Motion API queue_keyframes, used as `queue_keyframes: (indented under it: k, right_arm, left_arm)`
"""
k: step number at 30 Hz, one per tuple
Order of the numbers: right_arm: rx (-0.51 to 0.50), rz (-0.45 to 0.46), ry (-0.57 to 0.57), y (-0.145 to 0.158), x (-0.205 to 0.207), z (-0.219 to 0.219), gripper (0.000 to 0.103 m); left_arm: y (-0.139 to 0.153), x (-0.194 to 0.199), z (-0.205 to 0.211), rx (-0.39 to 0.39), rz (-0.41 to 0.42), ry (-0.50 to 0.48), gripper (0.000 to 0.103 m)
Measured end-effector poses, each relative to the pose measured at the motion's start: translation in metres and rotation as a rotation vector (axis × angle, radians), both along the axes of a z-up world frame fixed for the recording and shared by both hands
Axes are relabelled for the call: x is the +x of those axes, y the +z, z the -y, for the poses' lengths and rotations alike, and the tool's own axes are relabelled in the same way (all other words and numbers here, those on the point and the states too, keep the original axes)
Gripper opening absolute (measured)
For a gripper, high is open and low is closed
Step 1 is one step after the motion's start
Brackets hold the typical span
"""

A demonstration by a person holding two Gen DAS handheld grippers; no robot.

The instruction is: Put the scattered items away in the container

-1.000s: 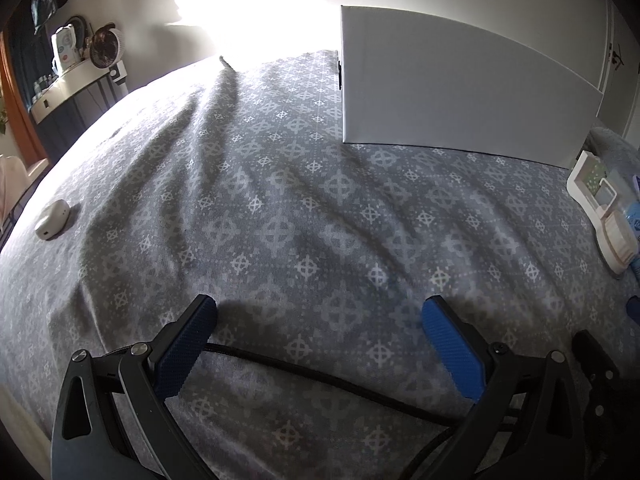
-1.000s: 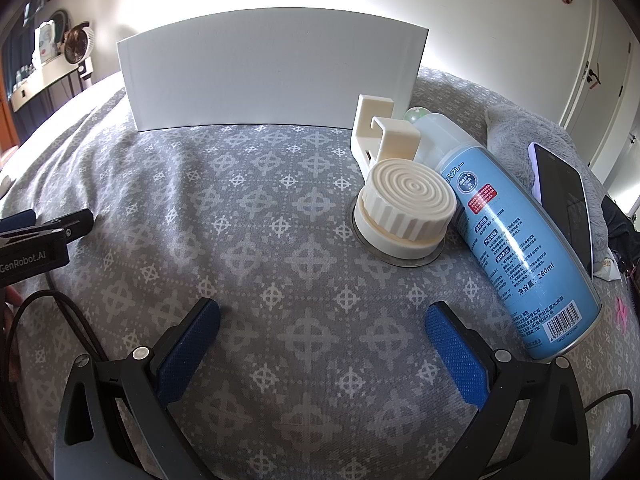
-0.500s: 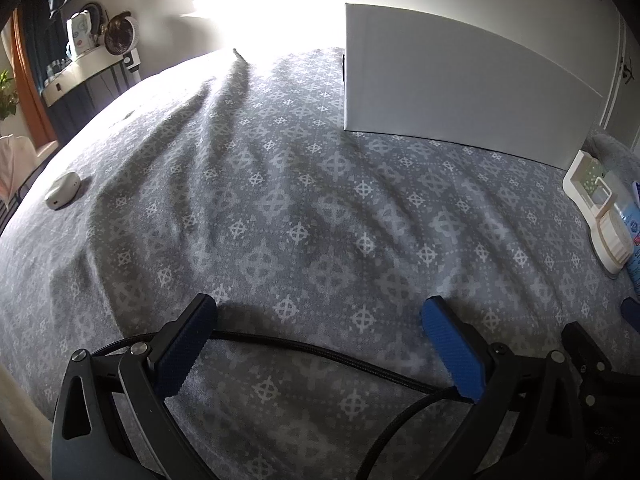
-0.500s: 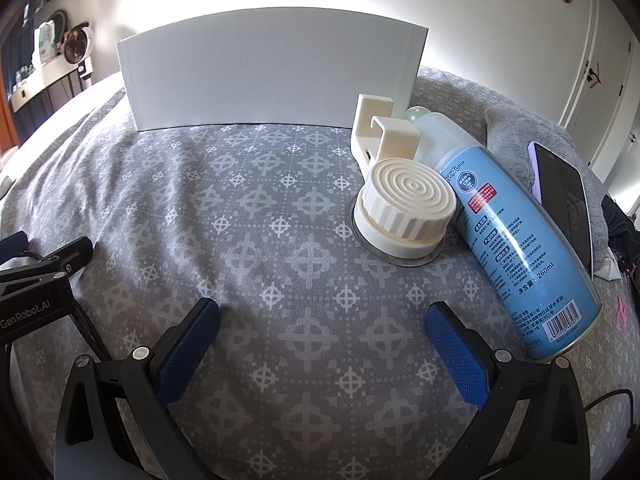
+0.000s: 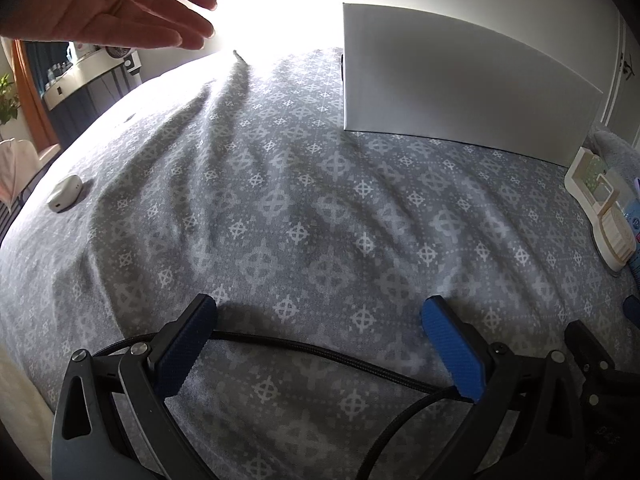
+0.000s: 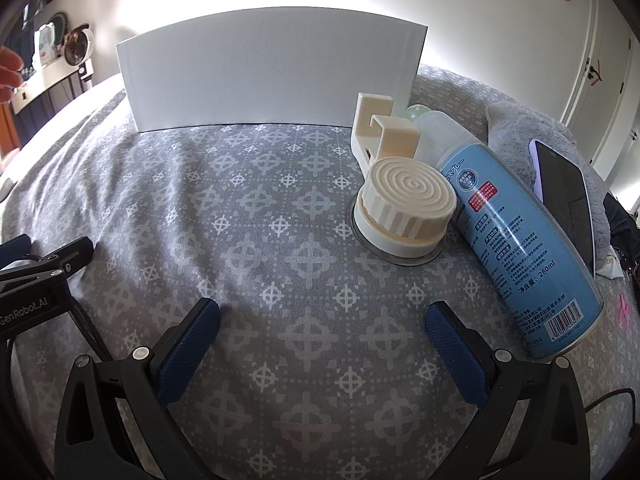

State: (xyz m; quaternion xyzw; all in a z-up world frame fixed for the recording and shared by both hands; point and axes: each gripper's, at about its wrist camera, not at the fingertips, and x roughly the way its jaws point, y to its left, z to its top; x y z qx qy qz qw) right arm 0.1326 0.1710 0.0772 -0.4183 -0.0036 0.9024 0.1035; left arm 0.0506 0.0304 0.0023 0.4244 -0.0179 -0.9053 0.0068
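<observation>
Both pairs of blue-padded fingers, on the left gripper (image 5: 318,344) and the right gripper (image 6: 322,346), stand wide apart and hold nothing above the grey patterned bedspread (image 6: 256,208). Ahead of the right gripper lie a cream ribbed round suction hook (image 6: 404,204) and, touching it, a blue spray can (image 6: 516,236), both just beside the tall white box (image 6: 272,80). A bare hand (image 5: 112,4) hovers well left of the box.

A home bedroom: a bed (image 5: 304,208) with a grey patterned cover fills both views; at ten o'clock in the left view a shelf (image 5: 86,76) carries a small fan (image 5: 118,54) and bottles, with an orange curtain (image 5: 34,96) and a plant (image 5: 8,102) beside it; at two o'clock in the right view stands a white door (image 6: 596,80); a phone (image 6: 566,200) lies on a grey plush (image 6: 516,128).
</observation>
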Motion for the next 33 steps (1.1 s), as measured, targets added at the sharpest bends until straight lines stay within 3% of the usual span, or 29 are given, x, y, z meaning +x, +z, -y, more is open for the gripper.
queue_keyframes:
  k: [33]
  right_arm:
    - [-0.007, -0.002, 0.002, -0.0002, 0.0, 0.0005, 0.103]
  left_arm:
    - [-0.001, -0.0019, 0.0012, 0.001, -0.001, 0.0, 0.103]
